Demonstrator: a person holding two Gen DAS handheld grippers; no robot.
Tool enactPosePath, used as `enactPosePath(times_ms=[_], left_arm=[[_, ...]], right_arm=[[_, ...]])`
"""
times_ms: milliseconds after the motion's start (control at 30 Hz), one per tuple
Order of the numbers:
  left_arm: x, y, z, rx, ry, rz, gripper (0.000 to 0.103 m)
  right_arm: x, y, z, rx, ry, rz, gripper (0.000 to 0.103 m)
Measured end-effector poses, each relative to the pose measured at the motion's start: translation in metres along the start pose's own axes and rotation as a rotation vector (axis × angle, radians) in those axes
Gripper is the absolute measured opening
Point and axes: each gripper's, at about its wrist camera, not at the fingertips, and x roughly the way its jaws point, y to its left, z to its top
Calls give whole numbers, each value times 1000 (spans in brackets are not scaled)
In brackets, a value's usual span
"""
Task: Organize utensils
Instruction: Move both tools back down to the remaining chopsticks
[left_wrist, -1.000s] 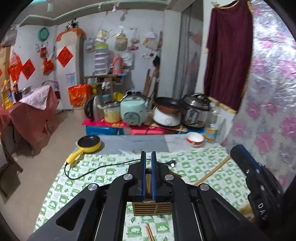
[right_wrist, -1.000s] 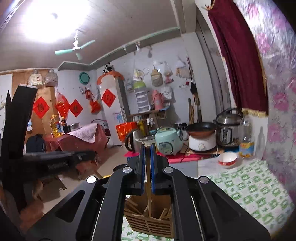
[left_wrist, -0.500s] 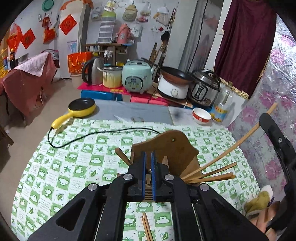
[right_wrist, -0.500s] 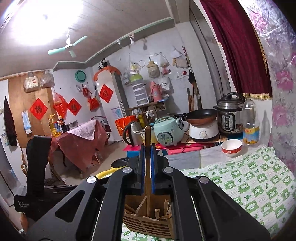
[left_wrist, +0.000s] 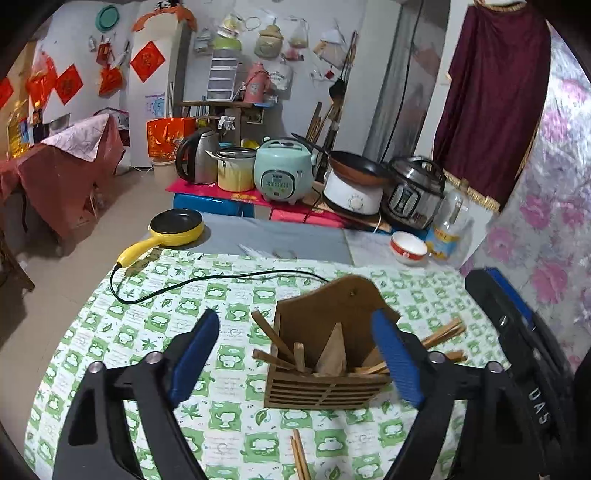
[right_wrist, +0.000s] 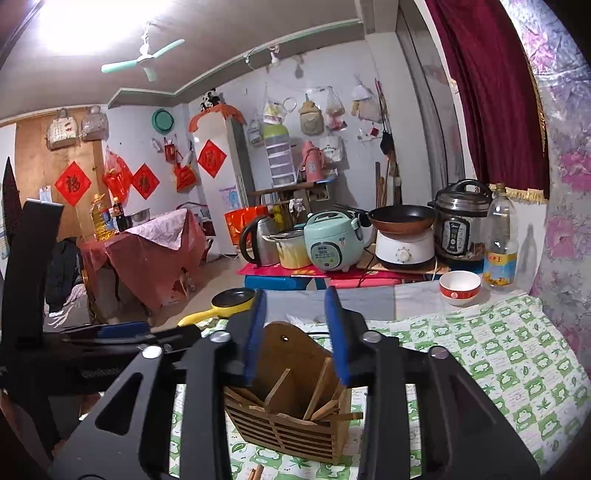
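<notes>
My left wrist camera looks down from above onto the wooden holder (left_wrist: 325, 354) on the checked tablecloth (left_wrist: 147, 332), close in. My right wrist camera sits lower, facing level across the room, with the holder (right_wrist: 291, 402) right below it. Both share the holder, yellow pan (left_wrist: 177, 227) and cookers.

Utensil holder on the table

The wooden holder (left_wrist: 325, 373) stands on the tablecloth (left_wrist: 147, 332), chopsticks (left_wrist: 275, 341) inside; frying pan (left_wrist: 176, 224) behind-left, bowl (left_wrist: 408, 248) behind-right.
</notes>
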Motion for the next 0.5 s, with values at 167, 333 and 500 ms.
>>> enactPosePath(times_ms=[167,333,500], left_arm=[[-13,6,5,-24,-27,-17,88],[-24,9,6,-34,-68,30,93],[-36,10,-5,-28,-72,43,94]], right_arm=[[-11,4,2,-1,-34,-19,60],[-26,12,2,-14,-97,-38,91],[-45,26,-4,-79,-114,-61,97]])
